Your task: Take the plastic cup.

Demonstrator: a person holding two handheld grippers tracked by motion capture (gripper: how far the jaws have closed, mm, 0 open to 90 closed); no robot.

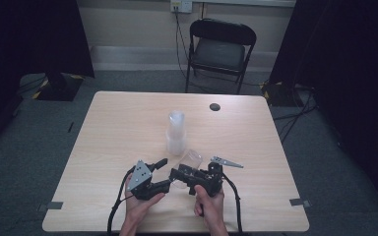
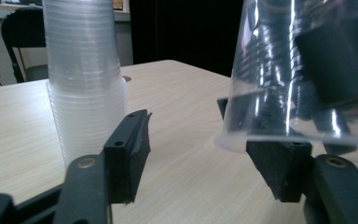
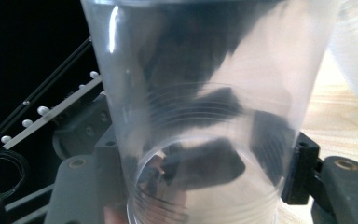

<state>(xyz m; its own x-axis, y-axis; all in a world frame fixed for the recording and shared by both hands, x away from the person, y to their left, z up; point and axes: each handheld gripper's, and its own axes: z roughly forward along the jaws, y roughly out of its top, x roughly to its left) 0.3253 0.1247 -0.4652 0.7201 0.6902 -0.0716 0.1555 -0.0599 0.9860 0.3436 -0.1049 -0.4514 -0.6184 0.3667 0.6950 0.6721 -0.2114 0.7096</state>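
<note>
One clear plastic cup is off the table, pinched near its base by the right gripper and tilted toward the cup stack just behind. The left gripper waits spread wide beside it (holding nothing). Separation looks done; setting the cup down remains.

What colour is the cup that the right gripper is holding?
The cup has no colour; it is clear, see-through plastic, best seen in the right gripper view.

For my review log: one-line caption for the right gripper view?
Right gripper clamps a clear plastic cup near its base, above the wooden table.
</note>
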